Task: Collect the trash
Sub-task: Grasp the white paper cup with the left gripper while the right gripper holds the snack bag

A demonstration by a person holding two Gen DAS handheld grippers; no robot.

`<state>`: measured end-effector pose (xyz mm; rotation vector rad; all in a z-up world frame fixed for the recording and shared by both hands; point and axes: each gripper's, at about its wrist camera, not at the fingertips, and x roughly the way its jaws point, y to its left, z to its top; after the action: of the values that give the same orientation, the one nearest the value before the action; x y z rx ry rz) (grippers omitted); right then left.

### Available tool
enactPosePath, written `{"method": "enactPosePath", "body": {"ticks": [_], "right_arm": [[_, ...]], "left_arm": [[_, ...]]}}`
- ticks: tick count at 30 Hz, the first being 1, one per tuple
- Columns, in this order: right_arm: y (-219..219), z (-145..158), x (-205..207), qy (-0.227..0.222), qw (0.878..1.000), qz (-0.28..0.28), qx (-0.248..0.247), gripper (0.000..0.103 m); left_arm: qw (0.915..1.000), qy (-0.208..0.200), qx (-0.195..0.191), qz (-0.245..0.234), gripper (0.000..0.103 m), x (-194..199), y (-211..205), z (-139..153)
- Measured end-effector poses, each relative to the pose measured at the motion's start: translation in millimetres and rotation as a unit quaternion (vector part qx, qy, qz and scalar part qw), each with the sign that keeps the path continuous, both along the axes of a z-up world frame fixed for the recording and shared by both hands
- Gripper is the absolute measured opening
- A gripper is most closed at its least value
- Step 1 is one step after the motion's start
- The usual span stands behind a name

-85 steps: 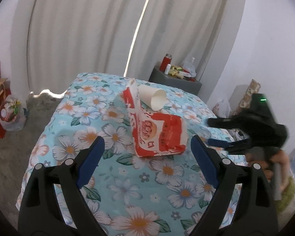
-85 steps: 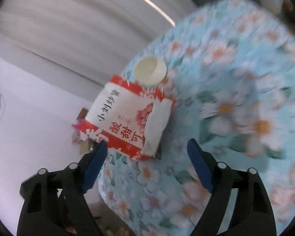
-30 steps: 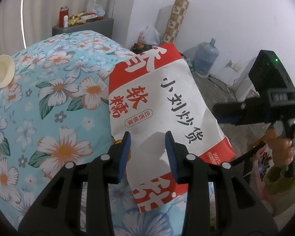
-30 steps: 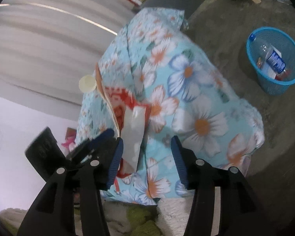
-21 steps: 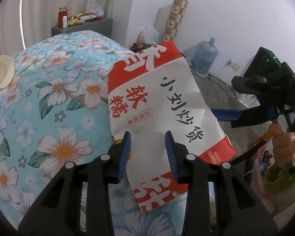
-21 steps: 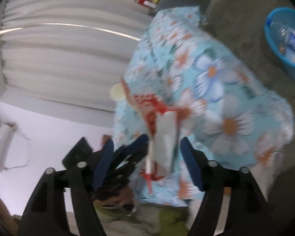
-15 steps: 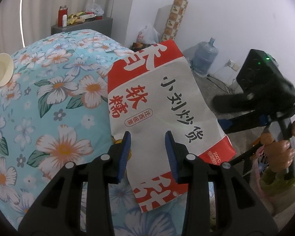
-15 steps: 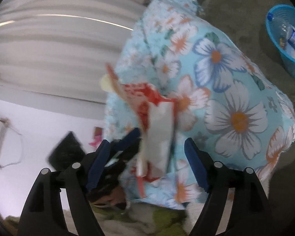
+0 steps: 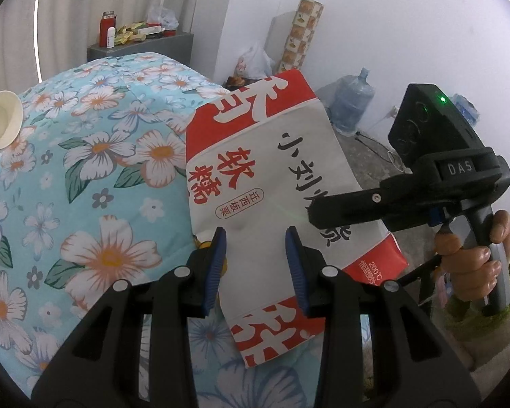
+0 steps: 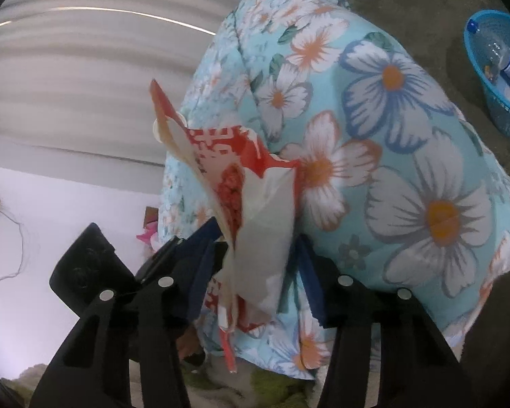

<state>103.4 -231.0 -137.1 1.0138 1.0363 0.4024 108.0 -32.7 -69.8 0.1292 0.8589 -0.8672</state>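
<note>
A red and white paper snack bag [image 9: 272, 156] with Chinese print is held up over the floral tablecloth [image 9: 85, 170]. My left gripper [image 9: 255, 248] is shut on its lower edge. My right gripper [image 10: 255, 272] comes in from the right in the left wrist view [image 9: 316, 207]; its jaws stand either side of the bag's end [image 10: 255, 210], still apart. A white paper cup [image 9: 1, 124] lies on its side at the table's far left.
A blue trash basket [image 10: 496, 78] with a plastic bottle stands on the concrete floor right of the table. A grey cabinet [image 9: 142, 46] with small items, a water jug [image 9: 352, 98], a patterned roll [image 9: 299, 34] and a white wall lie beyond the table.
The left gripper closed on the bag and lifted it off the table, then held still. The right gripper swung in toward the bag and its jaws now straddle the bag's end.
</note>
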Motion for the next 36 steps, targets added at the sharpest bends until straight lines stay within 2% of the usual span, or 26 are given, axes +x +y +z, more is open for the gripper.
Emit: {"method": "enactPosePath", "body": {"ticks": [4, 8, 12, 24, 29, 33, 36], "right_arm": [[5, -3, 10, 0.007, 1.000, -0.006, -0.007, 0.040], [0, -13, 11, 0.013, 1.000, -0.018, 0.020, 0.031], [-1, -17, 12, 0.012, 0.999, -0.023, 0.030, 0.031], [-9, -21, 0, 0.008, 0.999, -0.033, 0.043, 0.028], [-5, -15, -2, 0.004, 0.999, -0.034, 0.023, 0.027], [-3, -8, -4, -0.002, 0.999, -0.032, 0.002, 0.027], [-4, -8, -3, -0.002, 0.999, -0.031, 0.004, 0.027]], "left_arm": [[1.0000, -0.001, -0.002, 0.001, 0.033, 0, 2, -1], [0.9999, 0.004, -0.011, 0.000, 0.033, 1, 4, -1], [0.9999, -0.005, -0.011, -0.001, 0.033, -1, 3, -1], [0.9995, 0.005, -0.025, 0.018, 0.035, -5, 18, 9], [0.9980, -0.017, -0.035, 0.050, 0.042, -1, 39, 27], [0.9941, -0.044, -0.033, 0.094, 0.048, 15, 62, 46], [0.9850, -0.063, -0.034, 0.157, 0.057, 37, 88, 62]]}}
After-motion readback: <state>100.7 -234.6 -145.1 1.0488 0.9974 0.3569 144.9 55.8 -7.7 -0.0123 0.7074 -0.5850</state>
